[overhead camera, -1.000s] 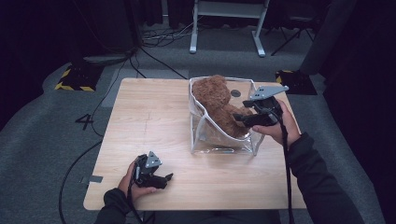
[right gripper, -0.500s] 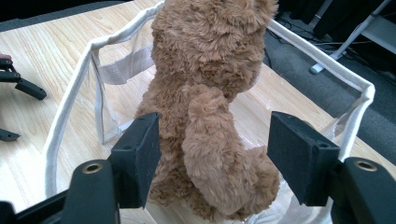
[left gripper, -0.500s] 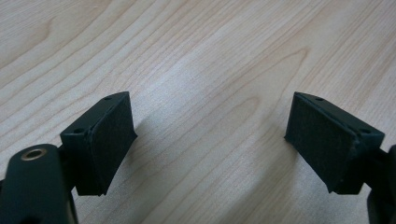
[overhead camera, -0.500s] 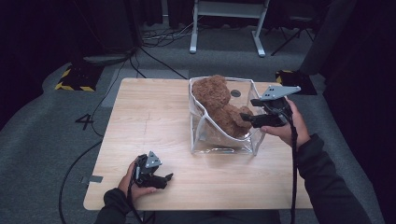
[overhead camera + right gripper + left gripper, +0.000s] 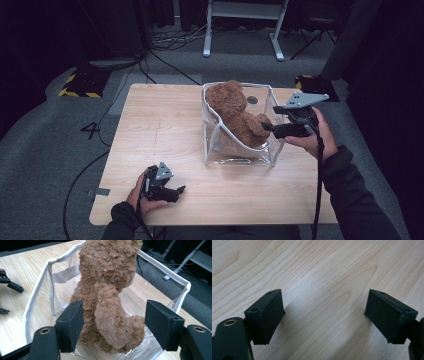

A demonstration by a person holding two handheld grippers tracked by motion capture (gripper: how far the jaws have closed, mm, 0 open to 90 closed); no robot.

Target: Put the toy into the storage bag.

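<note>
On the tabletop (image 5: 165, 125): clear bin (image 5: 212, 145) holding brown teddy bear (image 5: 240, 117). Right tool (image 5: 113, 322), jaws just opening, straddles bear's limb ungripped; best withdrawn straight back, clear of fur. Left tool (image 5: 324, 315) open, empty, resting near front edge.

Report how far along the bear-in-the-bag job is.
Done: the bear sits inside the clear bag on the table. In hand: the right tongs have just been opening, jaws wide either side of the bear's arm, pads off it. The left tongs rest open on the table. Left: probably drawing the right tongs clear of the bag.
</note>
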